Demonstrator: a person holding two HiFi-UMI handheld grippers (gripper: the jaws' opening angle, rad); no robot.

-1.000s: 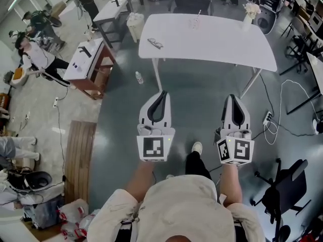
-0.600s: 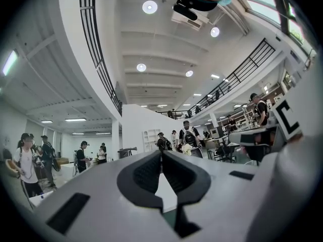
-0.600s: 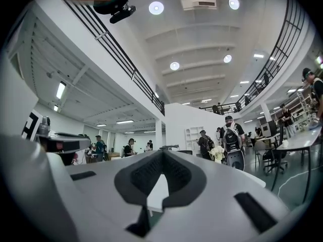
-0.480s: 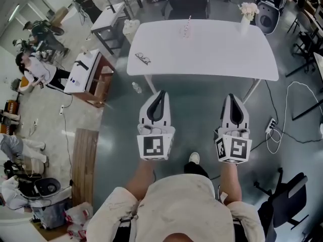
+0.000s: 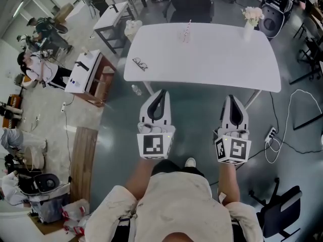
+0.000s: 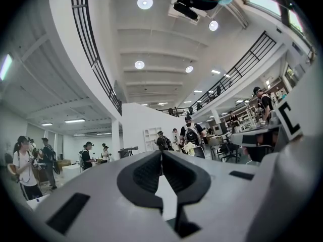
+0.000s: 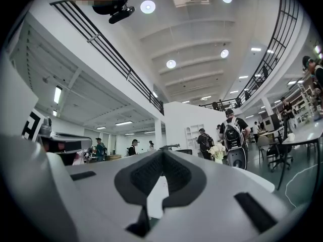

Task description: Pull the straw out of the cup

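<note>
Item: white counter (image 5: 212,64), cup (image 5: 185,36) with straw (image 5: 189,25), two claws held short of it.
Cup stands near the counter's far edge, left of centre, with the straw upright in it. A flower vase (image 5: 250,23) is at the far right corner and spectacles (image 5: 140,63) near the left edge. Bare grey floor (image 5: 197,105) lies open between the near edge and both claws. Left claw (image 5: 161,96) and right claw (image 5: 233,100) are level, side by side, jaws pressed together, holding and touching nothing.

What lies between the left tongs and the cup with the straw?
In the head view, only dark floor then bare tabletop separates the left tongs from the cup; glasses lie aside.
</note>
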